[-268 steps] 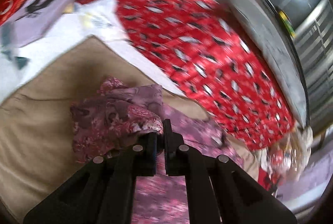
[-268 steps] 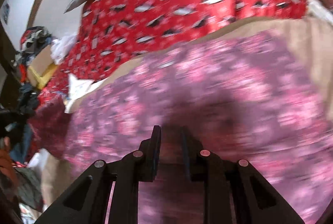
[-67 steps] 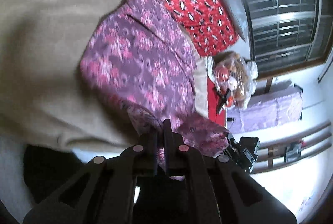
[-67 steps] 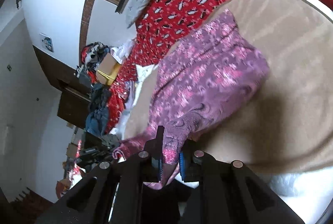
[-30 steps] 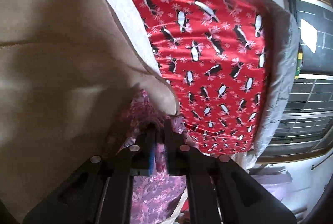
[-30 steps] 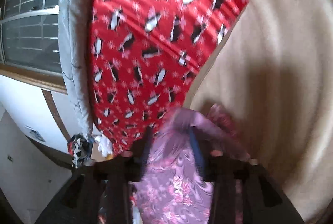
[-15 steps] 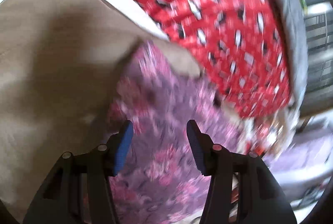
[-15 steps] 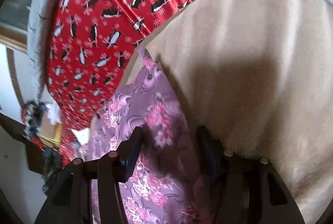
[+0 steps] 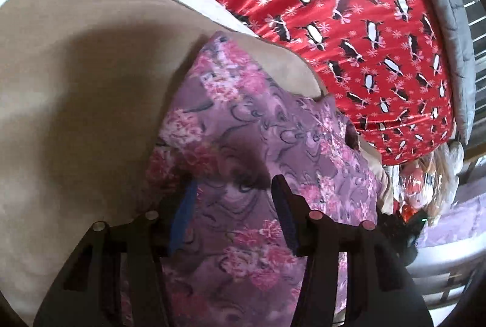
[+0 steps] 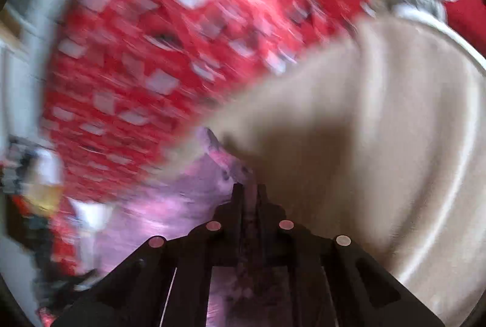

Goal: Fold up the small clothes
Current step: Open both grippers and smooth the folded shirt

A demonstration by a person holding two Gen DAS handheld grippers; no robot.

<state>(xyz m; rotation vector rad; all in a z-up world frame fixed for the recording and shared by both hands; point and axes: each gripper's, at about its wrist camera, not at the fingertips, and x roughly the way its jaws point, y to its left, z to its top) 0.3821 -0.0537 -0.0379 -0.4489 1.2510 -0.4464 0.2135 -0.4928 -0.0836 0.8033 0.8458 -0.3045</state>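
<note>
My left claw (image 9: 232, 199) hangs released over the purple floral garment (image 9: 267, 126) on the tan blanket (image 9: 91, 84). My right claw (image 10: 249, 190) is clenched at the garment's edge.

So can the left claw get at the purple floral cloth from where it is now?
Probably yes: the left claw stands open right over the purple floral cloth, fabric already between its jaws, nothing in the way.

Soft floral cloth garment (image 9: 267, 126), matt blanket (image 9: 91, 59)
</note>
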